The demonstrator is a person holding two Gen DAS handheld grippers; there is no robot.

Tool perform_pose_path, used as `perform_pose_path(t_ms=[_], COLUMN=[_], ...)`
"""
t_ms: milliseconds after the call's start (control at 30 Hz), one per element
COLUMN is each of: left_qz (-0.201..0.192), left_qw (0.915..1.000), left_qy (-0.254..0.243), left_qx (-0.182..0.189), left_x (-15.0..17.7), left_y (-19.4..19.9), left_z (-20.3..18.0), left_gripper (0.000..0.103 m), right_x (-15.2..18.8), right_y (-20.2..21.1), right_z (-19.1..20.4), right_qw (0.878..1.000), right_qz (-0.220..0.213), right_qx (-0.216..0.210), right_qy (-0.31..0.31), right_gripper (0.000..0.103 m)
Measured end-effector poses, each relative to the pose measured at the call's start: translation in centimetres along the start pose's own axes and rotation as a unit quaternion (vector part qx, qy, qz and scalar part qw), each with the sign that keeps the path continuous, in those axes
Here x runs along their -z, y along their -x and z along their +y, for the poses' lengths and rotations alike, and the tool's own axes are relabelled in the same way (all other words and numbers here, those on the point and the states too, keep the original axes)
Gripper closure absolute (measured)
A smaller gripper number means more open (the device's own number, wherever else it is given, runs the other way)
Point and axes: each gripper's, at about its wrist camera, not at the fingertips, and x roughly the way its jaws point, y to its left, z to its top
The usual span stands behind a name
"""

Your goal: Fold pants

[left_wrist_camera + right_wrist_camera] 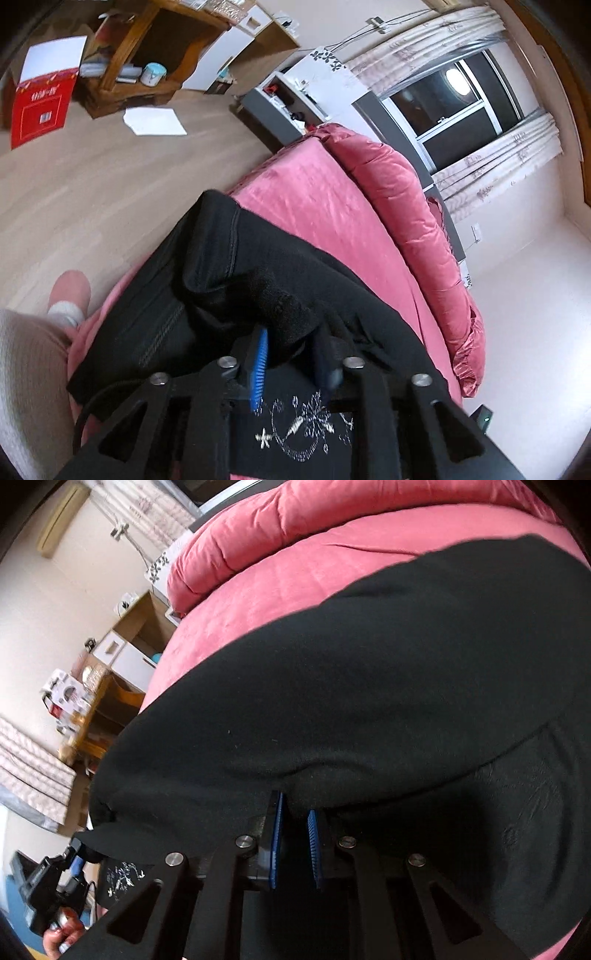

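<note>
Black pants (280, 266) lie on the pink bed (314, 192), with silver embroidery near the camera. My left gripper (291, 343) is shut on a bunched fold of the pants between its blue pads (260, 365). In the right wrist view the pants (369, 672) spread wide over the bed (295, 572). My right gripper (295, 812) is shut on the pants' near edge, the cloth pinched between its blue pads (277, 834). The left gripper also shows at lower left (70, 871), held by a hand.
A rolled pink duvet (417, 221) lies along the bed's far side. A wooden shelf (147, 48), a red box (40, 107) and white paper (155, 122) are on the wood floor. The person's foot (68, 295) stands by the bed. A window (454, 103) is beyond.
</note>
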Motion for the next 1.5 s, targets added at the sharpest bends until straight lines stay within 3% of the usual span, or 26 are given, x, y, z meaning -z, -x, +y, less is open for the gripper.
perform_pose_path(t_ms=[67, 167, 333, 433, 533, 633, 833, 1000, 1100, 1167, 1233, 1433, 1500], left_qz=[0.004, 0.009, 0.003, 0.013, 0.031, 0.018, -0.031, 0.001, 0.022, 0.029, 0.032, 0.045, 0.048], left_qw=[0.9998, 0.9981, 0.9972, 0.9983, 0.9992, 0.9997, 0.9977, 0.9996, 0.9982, 0.9973, 0.9966, 0.9964, 0.9963], left_qy=[0.015, 0.051, 0.067, 0.054, 0.027, 0.015, 0.054, 0.02, -0.002, 0.019, 0.042, 0.039, 0.038], left_qx=[0.01, 0.034, 0.034, 0.017, -0.006, -0.008, 0.027, -0.021, -0.055, -0.064, -0.063, -0.06, -0.061], left_x=[0.2, 0.4, 0.4, 0.5, -0.2, -1.5, -4.1, -2.6, -1.6, -1.1, -0.9, -0.4, -0.2], left_y=[0.3, 0.7, 0.8, 0.3, -0.3, 0.8, 4.2, 2.9, 1.7, 1.3, 1.2, 0.8, 0.8], left_z=[0.4, 1.2, 1.6, 1.1, 0.2, -0.3, 0.5, 1.2, 1.4, 2.1, 2.6, 2.7, 2.6], left_gripper=[0.059, 0.044, 0.044, 0.05, 0.083, 0.091, 0.092, 0.092, 0.091, 0.081, 0.071, 0.073, 0.075], right_x=[-0.2, -0.2, 0.0, 0.2, -0.1, -1.2, -1.0, 1.5, 2.1, 2.1, 1.7, 0.6, 0.0], right_y=[0.0, -0.1, -0.1, 0.3, 0.6, 2.2, 7.3, 6.3, 3.8, 2.9, 3.2, 5.2, 5.9], right_z=[-0.4, -0.4, -1.0, -1.6, -1.6, -2.0, -0.7, -1.1, -3.1, -4.2, -4.7, -7.7, -8.9], right_qw=[1.0, 1.0, 1.0, 1.0, 1.0, 0.999, 0.996, 0.998, 0.999, 0.998, 0.998, 0.997, 0.995], right_qz=[-0.001, -0.003, -0.004, -0.004, -0.001, -0.019, -0.051, -0.007, 0.038, 0.049, 0.046, -0.004, -0.02], right_qx=[-0.01, -0.013, -0.021, -0.022, -0.022, -0.028, -0.066, -0.033, -0.029, -0.034, -0.048, -0.058, -0.054], right_qy=[-0.005, -0.002, -0.006, -0.006, -0.01, -0.024, 0.025, 0.055, 0.019, 0.008, 0.0, -0.06, -0.082], right_gripper=[0.09, 0.09, 0.09, 0.09, 0.09, 0.092, 0.093, 0.092, 0.092, 0.092, 0.092, 0.069, 0.069])
